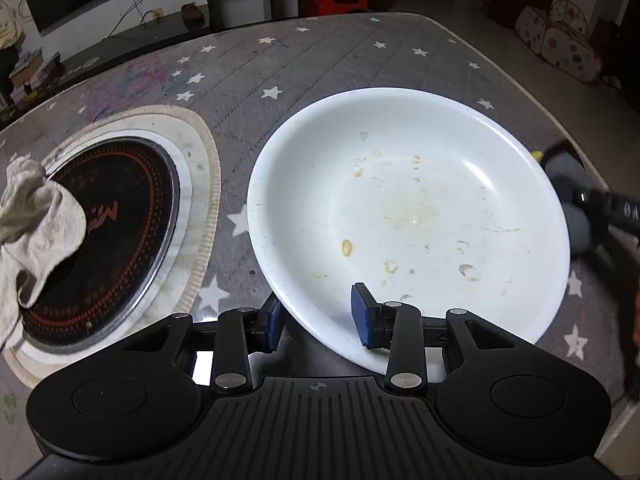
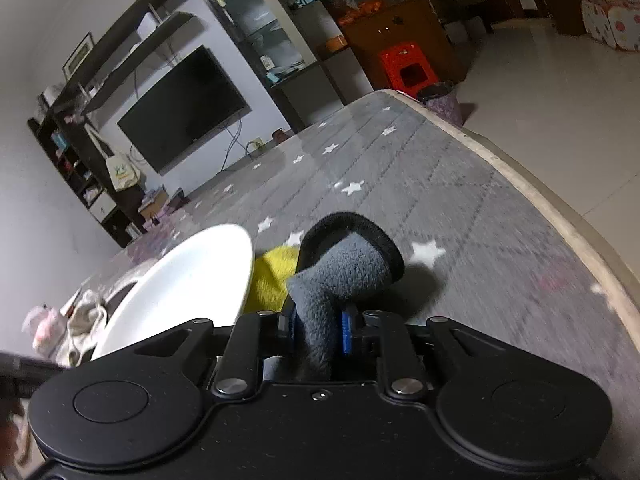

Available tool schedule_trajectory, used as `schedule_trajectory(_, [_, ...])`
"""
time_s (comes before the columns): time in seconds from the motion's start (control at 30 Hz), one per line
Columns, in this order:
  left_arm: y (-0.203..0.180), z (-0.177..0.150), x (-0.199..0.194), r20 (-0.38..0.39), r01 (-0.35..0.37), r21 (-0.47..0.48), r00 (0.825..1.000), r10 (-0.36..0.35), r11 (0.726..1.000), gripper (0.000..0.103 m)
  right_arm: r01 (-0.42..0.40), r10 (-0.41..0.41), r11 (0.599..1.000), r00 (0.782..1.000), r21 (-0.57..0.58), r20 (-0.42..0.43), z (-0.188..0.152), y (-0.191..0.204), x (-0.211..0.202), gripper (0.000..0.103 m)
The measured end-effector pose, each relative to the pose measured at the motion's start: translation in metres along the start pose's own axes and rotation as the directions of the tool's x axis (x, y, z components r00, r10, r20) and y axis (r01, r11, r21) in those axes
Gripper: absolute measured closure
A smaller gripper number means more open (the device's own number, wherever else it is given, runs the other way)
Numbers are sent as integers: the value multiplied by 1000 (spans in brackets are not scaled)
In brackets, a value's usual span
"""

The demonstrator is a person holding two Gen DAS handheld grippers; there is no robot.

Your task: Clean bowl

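A wide white bowl (image 1: 408,216) with dried yellowish food spots sits on the grey star-patterned table cover; it also shows in the right wrist view (image 2: 180,288). My left gripper (image 1: 318,316) is open, its jaws straddling the bowl's near rim, one pad outside and one inside. My right gripper (image 2: 318,330) is shut on a grey cleaning cloth (image 2: 340,272) with a black edge and a yellow side, held just right of the bowl's rim. The cloth and right gripper show at the bowl's right edge in the left wrist view (image 1: 576,200).
A round black induction hob (image 1: 108,232) is set into the table left of the bowl, ringed by a beige mat. A crumpled beige rag (image 1: 36,224) lies on its left side. The table's right edge (image 2: 560,216) runs close by.
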State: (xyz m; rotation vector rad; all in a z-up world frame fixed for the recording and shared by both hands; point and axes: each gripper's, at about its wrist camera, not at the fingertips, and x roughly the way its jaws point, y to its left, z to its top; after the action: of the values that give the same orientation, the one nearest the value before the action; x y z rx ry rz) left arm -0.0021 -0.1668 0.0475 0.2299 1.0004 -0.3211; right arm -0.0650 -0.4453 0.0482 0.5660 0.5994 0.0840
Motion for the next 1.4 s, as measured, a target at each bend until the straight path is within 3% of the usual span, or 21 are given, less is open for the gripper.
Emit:
schedule_trajectory(0.43, [-3,12,13,5,-21,92,1000,21,996,59,-29,29,995,1000,99,1,32,-5,45,83])
schedule_trajectory(0.73, [-2,5,7,-15,-14,-55,1000,13,998,59,-4,5,998,1000,62,-18,28,-1,50,83])
schedule_trajectory(0.9, [-4,2,6,-4,-26,-66,1000,26,997,61,1,0,999,1000,49,-12,19,1,36,83])
schedule_trajectory(1.23, [3,-4,-2,12,-22,-16,1000,22,1000,65,22,-27,989,999,-147,-35,-9,19,-17,84])
schedule_trajectory(1.4, [4,-11,-10,22,-12,8,1000,12,1000,65,52,-65,938,998,-343,-26,-29,46,-47,84])
